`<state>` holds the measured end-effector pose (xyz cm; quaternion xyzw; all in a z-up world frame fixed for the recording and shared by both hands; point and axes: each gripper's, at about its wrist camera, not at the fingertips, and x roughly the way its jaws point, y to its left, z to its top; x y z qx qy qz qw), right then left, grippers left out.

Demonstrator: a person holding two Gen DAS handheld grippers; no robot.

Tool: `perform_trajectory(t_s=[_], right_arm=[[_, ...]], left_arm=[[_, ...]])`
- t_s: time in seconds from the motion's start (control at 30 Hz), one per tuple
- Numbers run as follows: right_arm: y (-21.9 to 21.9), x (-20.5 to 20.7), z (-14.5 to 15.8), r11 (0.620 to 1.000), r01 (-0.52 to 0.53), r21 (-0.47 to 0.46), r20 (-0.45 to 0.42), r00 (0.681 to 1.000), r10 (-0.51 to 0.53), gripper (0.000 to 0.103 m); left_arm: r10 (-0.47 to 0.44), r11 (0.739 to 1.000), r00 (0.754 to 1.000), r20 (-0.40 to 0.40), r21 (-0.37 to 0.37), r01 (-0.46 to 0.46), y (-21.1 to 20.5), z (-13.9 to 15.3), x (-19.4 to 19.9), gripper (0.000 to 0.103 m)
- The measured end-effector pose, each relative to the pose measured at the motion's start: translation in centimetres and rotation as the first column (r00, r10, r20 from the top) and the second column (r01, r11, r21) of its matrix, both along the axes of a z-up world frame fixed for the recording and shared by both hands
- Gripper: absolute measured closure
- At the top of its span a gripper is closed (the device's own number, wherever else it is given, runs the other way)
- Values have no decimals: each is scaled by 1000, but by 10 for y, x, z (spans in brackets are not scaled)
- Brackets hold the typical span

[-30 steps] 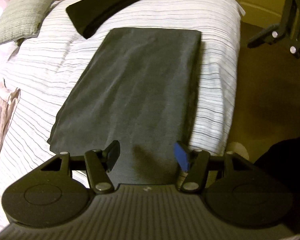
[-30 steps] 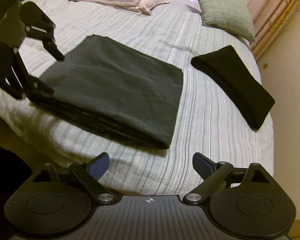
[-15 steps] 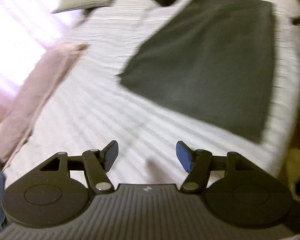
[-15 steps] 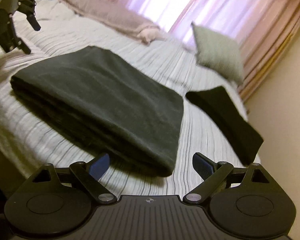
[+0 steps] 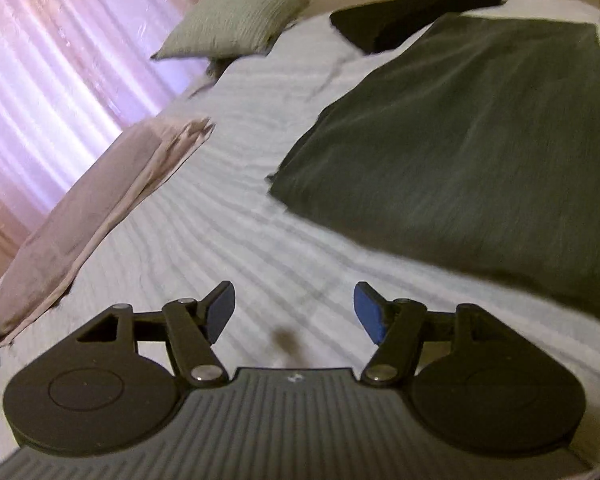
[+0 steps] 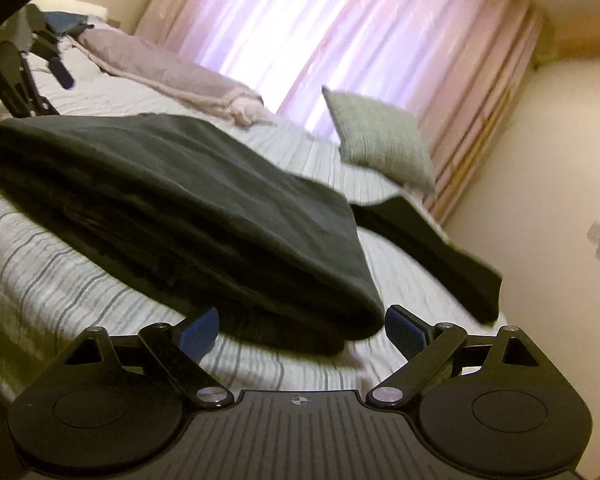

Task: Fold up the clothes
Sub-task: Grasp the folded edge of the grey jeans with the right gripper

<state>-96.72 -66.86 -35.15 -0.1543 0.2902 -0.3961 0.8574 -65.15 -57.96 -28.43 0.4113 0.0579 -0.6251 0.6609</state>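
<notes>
While a second ago the left gripper (image 5: 294,312) hung over the dark grey garment (image 5: 480,152), its view now faces bare striped bedspread (image 5: 220,220), fingers apart and empty, the garment off at 2 o'clock, a folded black piece (image 5: 416,16) at 1 o'clock, a pink cloth (image 5: 92,208) at 9 o'clock.

From the right wrist, the right gripper (image 6: 302,330) has dropped low, fingers apart astride the garment's (image 6: 172,200) near corner without clamping. The garment lies as a layered rectangle; whether another fold or a carry-off follows, I cannot tell.
</notes>
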Motion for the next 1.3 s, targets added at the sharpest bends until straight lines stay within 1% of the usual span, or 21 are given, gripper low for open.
perform_trajectory(t_s=[0.1,0.2,0.23,0.3,0.33,0.37,0.43,0.5,0.6,0.63,0.67,0.7,0.8,0.87,0.9,0.93,0.97,1.03,1.17,1.3], right_arm=[[2,0,-4,997,-44,-62,-16,999,43,10],[9,1,-9,993,-75,-89,-75,995,68,10],[13,1,-10,992,-79,-99,-94,993,70,10],[26,1,-5,992,-85,-94,-101,992,75,10],[33,1,-3,992,-88,-92,-104,992,78,10],[40,0,0,992,-91,-90,-107,991,81,10],[53,0,5,991,-97,-87,-115,990,87,10],[67,1,11,989,-111,-102,-154,984,95,10],[84,2,22,983,-136,-127,-186,976,111,10],[85,3,21,981,-144,-129,-196,974,117,10],[85,5,20,980,-151,-131,-206,971,122,10],[86,7,20,978,-159,-133,-215,968,128,10],[89,13,18,973,-182,-139,-244,959,144,10],[86,18,16,971,-195,-141,-263,952,153,10],[83,20,15,971,-194,-136,-270,951,152,10],[81,22,15,972,-194,-131,-277,949,152,10],[78,24,14,973,-193,-126,-284,947,151,10],[73,28,13,975,-192,-116,-298,943,150,10],[67,34,11,979,-187,-85,-309,939,153,10],[61,41,9,982,-182,-55,-320,935,155,10]], left_arm=[[-48,997,999,17,-54,49,2,-4,-7,41],[-76,992,997,33,-95,78,10,-5,-12,41],[-82,992,996,32,-99,84,14,-4,-14,40],[-92,992,995,32,-83,94,27,-1,-18,40],[-109,991,993,47,-78,112,36,1,-22,40],[-133,988,989,70,-75,138,47,5,-26,39],[-182,980,976,117,-66,190,68,11,-35,33],[-214,972,965,152,-69,227,85,16,-43,33],[-267,956,948,172,-78,284,107,23,-56,33],[-290,949,940,179,-77,307,113,24,-62,33],[-319,938,927,196,-72,338,118,23,-70,33],[-351,925,909,227,-65,374,121,21,-79,33],[-451,875,827,334,-17,484,126,8,-106,33],[-495,848,779,385,17,530,121,-3,-118,33],[-509,839,763,398,32,543,118,-8,-123,33],[-519,834,753,405,45,551,114,-12,-126,33],[-523,832,748,408,56,551,107,-16,-127,33],[-522,836,753,401,65,545,97,-20,-126,35],[-517,847,778,356,82,525,85,-22,-123,39],[-515,851,791,330,90,517,84,-19,-122,41]])
